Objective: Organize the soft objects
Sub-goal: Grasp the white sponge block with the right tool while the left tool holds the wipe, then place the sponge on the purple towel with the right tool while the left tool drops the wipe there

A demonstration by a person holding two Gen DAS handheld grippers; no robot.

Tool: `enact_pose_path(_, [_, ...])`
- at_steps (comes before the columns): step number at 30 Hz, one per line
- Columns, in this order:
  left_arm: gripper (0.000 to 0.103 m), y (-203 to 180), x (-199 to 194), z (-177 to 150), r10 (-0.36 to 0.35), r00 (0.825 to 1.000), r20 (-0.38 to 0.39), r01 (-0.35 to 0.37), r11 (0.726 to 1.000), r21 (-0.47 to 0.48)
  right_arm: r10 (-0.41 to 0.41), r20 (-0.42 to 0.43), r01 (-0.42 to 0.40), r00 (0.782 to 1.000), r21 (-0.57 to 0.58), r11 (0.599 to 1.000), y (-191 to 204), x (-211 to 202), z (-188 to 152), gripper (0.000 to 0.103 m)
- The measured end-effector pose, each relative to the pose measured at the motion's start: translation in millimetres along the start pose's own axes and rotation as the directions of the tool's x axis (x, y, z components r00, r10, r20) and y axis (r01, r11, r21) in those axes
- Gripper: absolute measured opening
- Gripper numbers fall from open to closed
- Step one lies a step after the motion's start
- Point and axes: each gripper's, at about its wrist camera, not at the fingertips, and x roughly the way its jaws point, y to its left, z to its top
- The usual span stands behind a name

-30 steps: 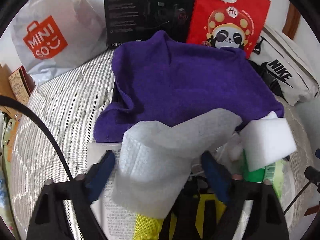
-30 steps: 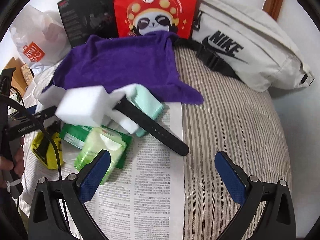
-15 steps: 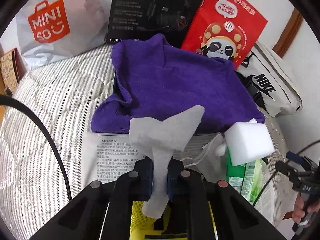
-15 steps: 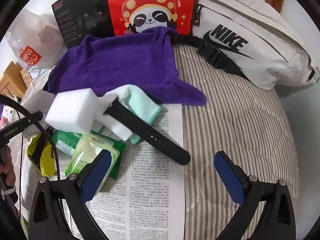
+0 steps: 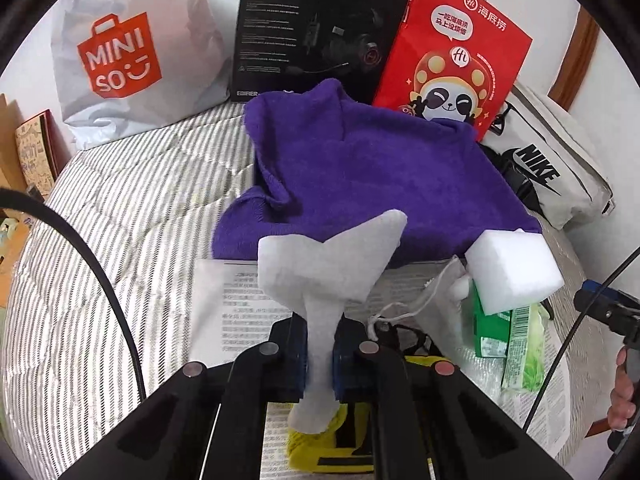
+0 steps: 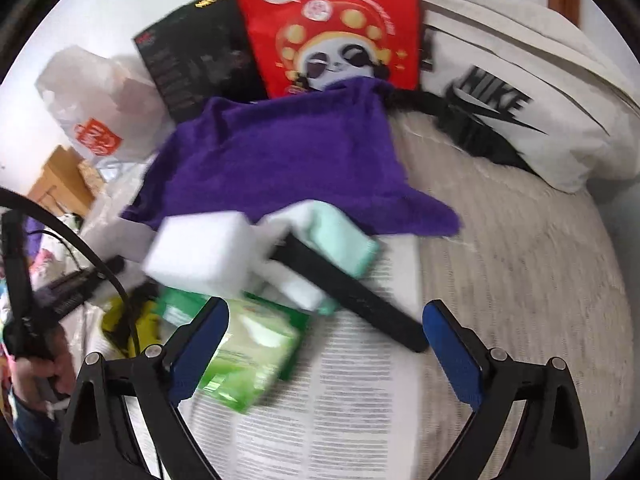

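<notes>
Jaws pinched tight on a thin white cloth [image 5: 324,276], the left gripper [image 5: 320,354] holds the sheet upright above a striped bed [image 5: 132,216], its upper part fanning out over the fingers and its tail hanging below them. Jaws spread wide and holding nothing, the right gripper [image 6: 326,344] hangs over a printed paper sheet [image 6: 340,412] just short of the remaining clutter. Directly ahead of those open jaws lie a green wipes packet [image 6: 248,356], a white foam block [image 6: 200,256] and a mint cloth [image 6: 340,240], with a black strap [image 6: 352,296] running diagonally from the block toward the right finger. Behind them a purple towel [image 5: 360,176] is draped broadly toward the wall, beyond both grippers. The pile sits nearer the right gripper, so the next pick likely falls to it; the strap's slanted long axis would call for a turned wrist. The right wrist view is motion-blurred.
</notes>
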Motion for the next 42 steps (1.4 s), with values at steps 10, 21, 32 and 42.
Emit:
enact_pose_path(10, [0.009, 21.6, -13.8, -8.3, 0.016, 1.0, -0.008, -0.016, 1.0, -0.018, -0.017, 0.018, 0.018, 1.0, -0.073, 0.997, 81.7, 15.8, 15.4, 0.097])
enact_pose_path(21, [0.009, 40.9, -21.0, -17.7, -0.018, 1.0, -0.011, 0.018, 0.998, -0.059, -0.169, 0.004, 0.169, 0.986, -0.059, 0.984, 100.5, 52.9, 17.7, 0.094])
enact_pose_path(32, [0.009, 43.6, -27.9, -12.9, -0.028, 1.0, 0.001, 0.028, 0.997, -0.065, -0.092, 0.082, 0.098, 0.992, -0.076, 0.992, 97.6, 16.2, 24.6, 0.082])
enact_pose_path(42, [0.009, 40.5, -51.5, 6.5, -0.003, 0.999, 0.035, 0.005, 0.999, -0.046, -0.106, 0.072, 0.109, 0.992, -0.04, 0.993, 58.3, 0.3, 32.1, 0.082])
